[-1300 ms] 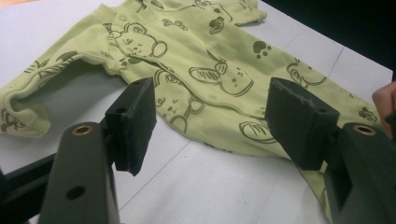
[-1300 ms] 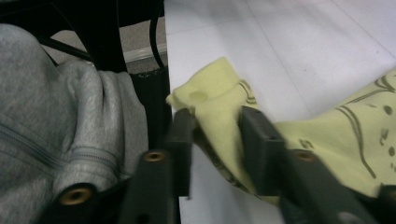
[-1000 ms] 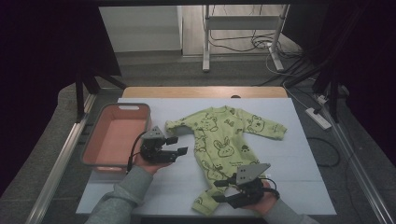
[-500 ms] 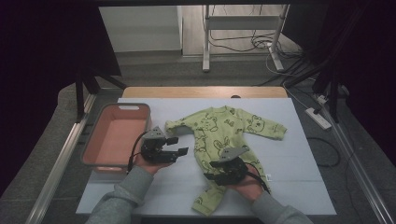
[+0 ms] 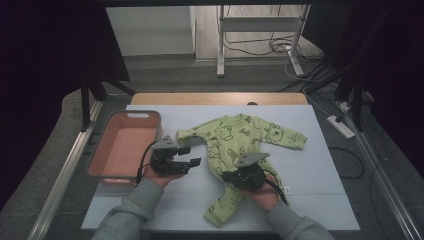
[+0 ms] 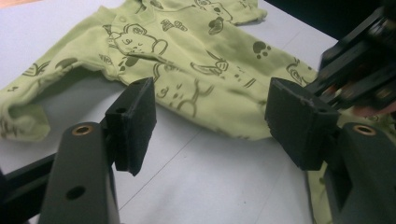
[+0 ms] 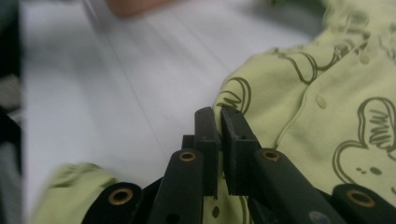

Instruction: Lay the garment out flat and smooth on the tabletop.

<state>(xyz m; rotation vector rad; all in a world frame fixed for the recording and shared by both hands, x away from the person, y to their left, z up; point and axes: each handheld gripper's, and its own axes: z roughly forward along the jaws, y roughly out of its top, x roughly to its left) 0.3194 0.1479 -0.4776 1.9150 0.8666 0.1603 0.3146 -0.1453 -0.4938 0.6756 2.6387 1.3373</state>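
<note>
We see no brand, label or readable writing anywhere; the only print is the dark outline pattern of bears and paw marks on the pale green baby romper (image 5: 235,145), which lies spread on the white surface (image 5: 320,200) with its sleeves out toward the far side and its legs toward us.

The right gripper (image 5: 239,176) sits on the lower part of the romper, at the edge facing the other hand. In the right gripper view its jaws have just been closing and now stand nearly together at the garment's edge (image 7: 261,130); a fold of green cloth rises right at their tips, but we cannot make out whether fabric is actually pinched in the thin slot between the pads. That view is blurred toward its far side.

The left gripper (image 5: 192,156) rests just beside the romper, between it and the pink tub (image 5: 100,160), its jaws well apart with nothing between them; bare surface and the romper's edge (image 6: 196,93) show through the gap. The right gripper's body, dark and blurred, is cut off at that view's right edge. One romper leg is hidden under the right hand (image 5: 265,197).
</note>
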